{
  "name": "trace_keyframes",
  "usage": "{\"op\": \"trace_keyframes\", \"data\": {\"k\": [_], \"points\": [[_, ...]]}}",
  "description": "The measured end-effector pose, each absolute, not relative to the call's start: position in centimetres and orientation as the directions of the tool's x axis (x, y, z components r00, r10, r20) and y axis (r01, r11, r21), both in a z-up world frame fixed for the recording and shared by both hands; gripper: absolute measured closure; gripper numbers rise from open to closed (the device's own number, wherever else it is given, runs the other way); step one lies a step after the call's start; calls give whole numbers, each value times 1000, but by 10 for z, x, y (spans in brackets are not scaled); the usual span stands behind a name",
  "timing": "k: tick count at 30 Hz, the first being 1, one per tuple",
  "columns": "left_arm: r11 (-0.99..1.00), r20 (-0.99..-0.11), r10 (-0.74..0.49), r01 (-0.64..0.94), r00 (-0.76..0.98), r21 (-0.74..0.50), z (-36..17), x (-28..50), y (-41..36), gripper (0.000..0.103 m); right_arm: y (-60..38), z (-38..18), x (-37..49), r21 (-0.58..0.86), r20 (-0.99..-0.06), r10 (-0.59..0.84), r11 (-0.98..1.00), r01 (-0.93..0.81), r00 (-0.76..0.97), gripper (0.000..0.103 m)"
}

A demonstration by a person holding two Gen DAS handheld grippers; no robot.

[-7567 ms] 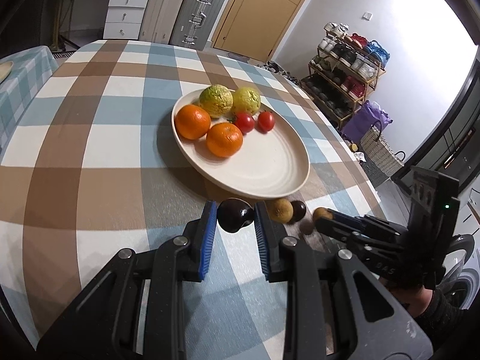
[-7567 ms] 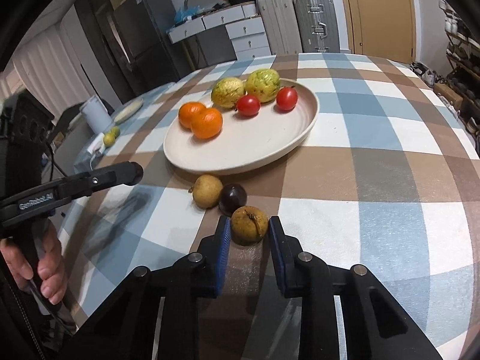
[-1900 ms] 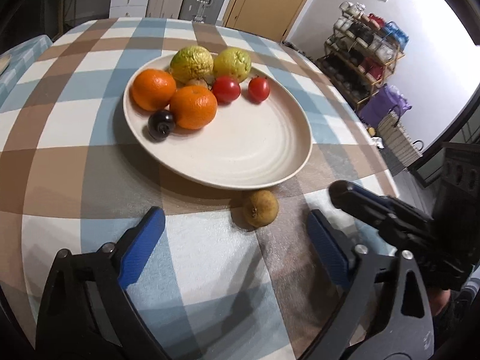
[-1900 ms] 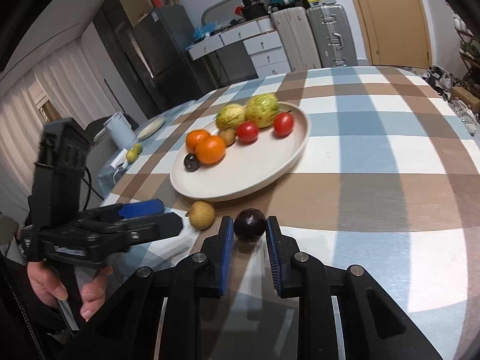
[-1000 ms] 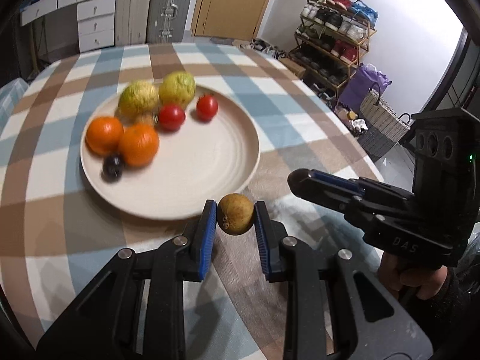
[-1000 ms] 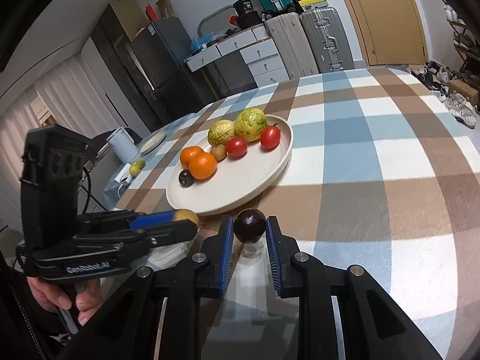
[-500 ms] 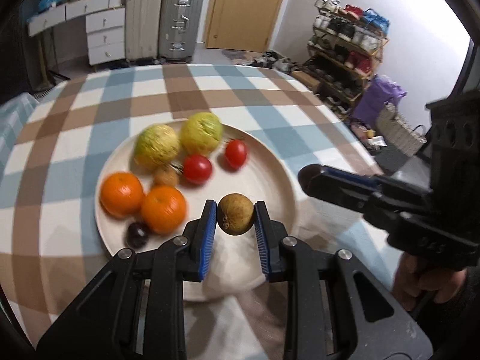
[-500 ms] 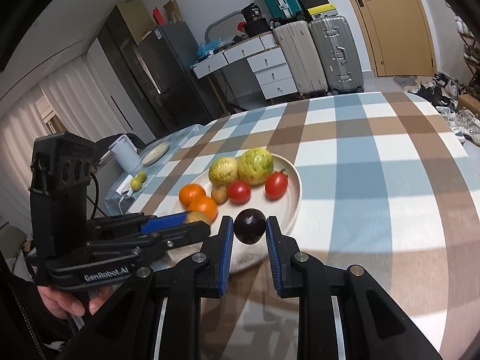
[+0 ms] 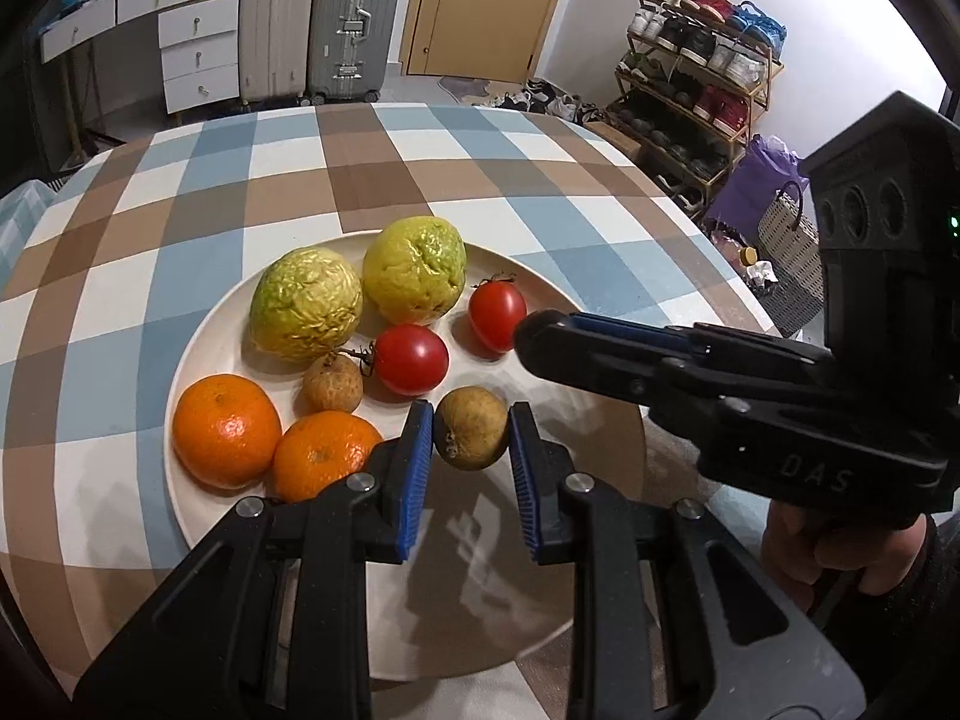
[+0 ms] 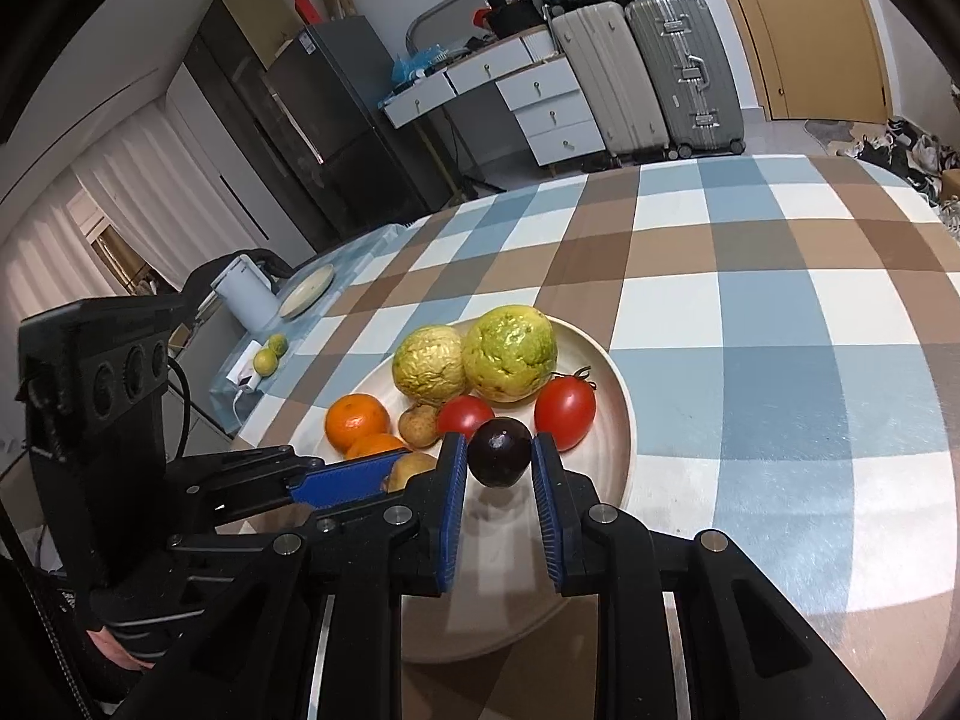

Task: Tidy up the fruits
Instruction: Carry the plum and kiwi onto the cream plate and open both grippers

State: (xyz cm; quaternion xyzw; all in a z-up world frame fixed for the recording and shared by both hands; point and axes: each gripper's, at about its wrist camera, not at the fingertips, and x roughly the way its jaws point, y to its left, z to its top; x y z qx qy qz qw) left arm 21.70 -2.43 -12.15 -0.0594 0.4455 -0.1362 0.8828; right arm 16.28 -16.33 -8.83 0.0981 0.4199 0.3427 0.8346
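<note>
This is a home, most probably a living and dining room of an apartment. A round table [image 9: 372,180] with a checked cloth carries a plate [image 9: 204,348] of fruit. Behind it stand two suitcases [image 9: 351,24] beside a white chest of drawers [image 9: 192,60] and a wooden door [image 9: 486,0]. An open shoe rack [image 9: 696,90] full of shoes stands at the wall. The other view shows a dark refrigerator [image 10: 312,120], long curtains [image 10: 120,192] and a white kettle [image 10: 246,300].
</note>
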Motion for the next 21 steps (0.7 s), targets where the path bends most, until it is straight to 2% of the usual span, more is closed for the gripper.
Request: {"op": "trace_keyframes", "data": {"k": [21], "points": [[953, -764, -302, 197, 570, -230, -123, 223, -27, 80, -155, -99, 176, 450, -663, 636, 760, -469, 394, 80]]}}
